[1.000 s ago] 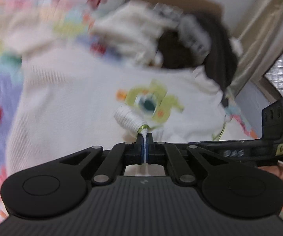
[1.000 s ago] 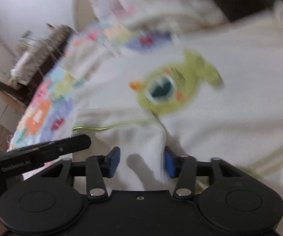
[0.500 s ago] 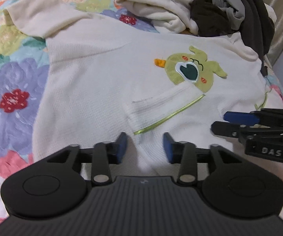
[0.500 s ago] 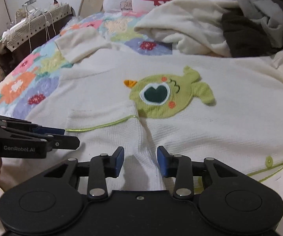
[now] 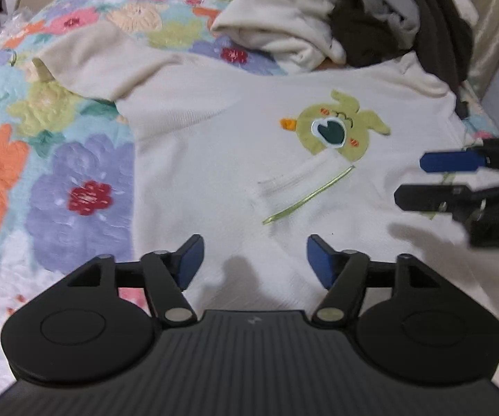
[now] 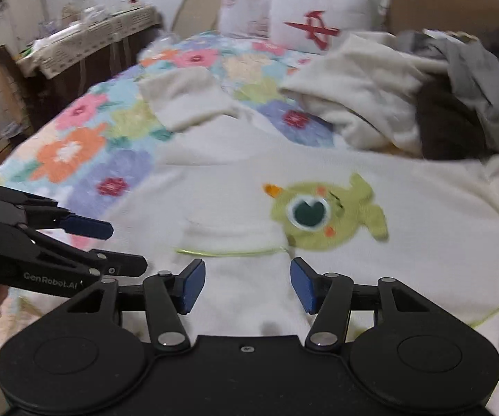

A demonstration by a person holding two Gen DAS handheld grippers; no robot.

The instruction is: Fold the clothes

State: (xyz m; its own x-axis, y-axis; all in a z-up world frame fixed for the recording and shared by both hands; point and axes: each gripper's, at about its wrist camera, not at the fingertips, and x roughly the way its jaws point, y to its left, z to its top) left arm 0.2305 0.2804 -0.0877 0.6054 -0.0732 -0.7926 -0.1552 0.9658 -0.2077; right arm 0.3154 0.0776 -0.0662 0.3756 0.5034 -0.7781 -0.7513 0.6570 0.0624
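Note:
A cream sweater [image 5: 215,145] [image 6: 422,242] with a green monster patch [image 5: 332,131] [image 6: 318,215] lies flat on the bed. One sleeve is folded across the chest, and its green-trimmed cuff [image 5: 298,187] [image 6: 228,239] rests just below the patch. The other sleeve [image 5: 93,59] [image 6: 183,100] stretches out to the far left. My left gripper [image 5: 254,260] [image 6: 124,246] hovers above the lower body of the sweater, jaws opening, nothing between them. My right gripper [image 6: 247,284] [image 5: 419,180] hangs just short of the cuff, jaws also opening and empty.
A pile of cream, grey and dark clothes [image 5: 353,17] [image 6: 422,93] sits at the far right of the bed. The floral quilt [image 5: 59,173] shows on the left. A pillow with a red mark [image 6: 318,24] leans at the headboard. A cluttered side table [image 6: 86,45] stands beyond the bed's left edge.
The left gripper was shut on the green-trimmed cuff and has let it go. Both grippers have opened wider and drawn up and back. The cuff now lies on the chest.

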